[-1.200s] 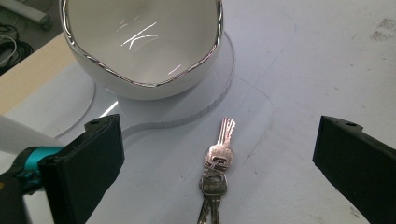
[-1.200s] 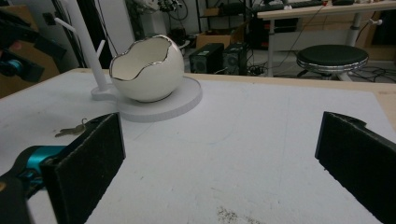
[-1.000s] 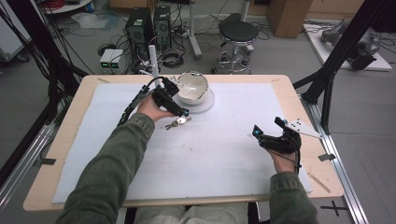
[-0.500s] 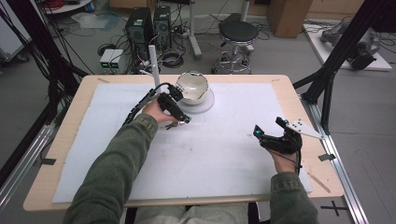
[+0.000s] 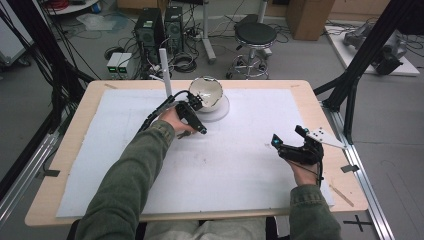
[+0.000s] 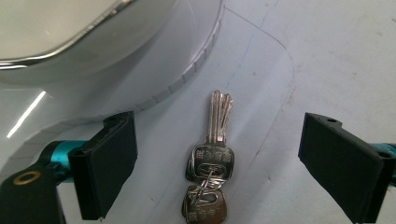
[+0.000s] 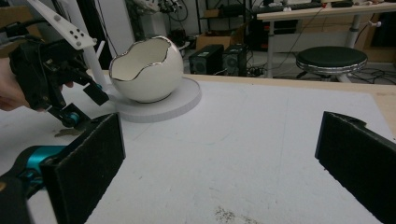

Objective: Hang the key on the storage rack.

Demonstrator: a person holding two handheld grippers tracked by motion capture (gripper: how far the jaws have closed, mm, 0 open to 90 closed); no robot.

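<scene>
A bunch of silver keys (image 6: 210,161) lies flat on the white mat, just in front of the round white base (image 6: 163,60) of an egg-shaped white bowl (image 5: 207,92) with a silver rim. My left gripper (image 6: 217,149) hangs over the keys with a black jaw on either side. Its jaws have just been closing a little but stand apart from the keys, still open. From above, the left gripper (image 5: 192,126) points down beside the bowl. My right gripper (image 5: 287,136) rests open and empty on the mat at the right, facing the bowl (image 7: 147,70).
A white mat (image 5: 240,170) covers most of the wooden table (image 5: 320,100). A thin white post (image 5: 165,72) stands behind the bowl at the back edge. A stool (image 5: 255,35) and computer cases (image 5: 160,25) are on the floor beyond.
My left hand has come down and back from the bowl's rim to the mat in front of it. The right hand has stayed where it was.
</scene>
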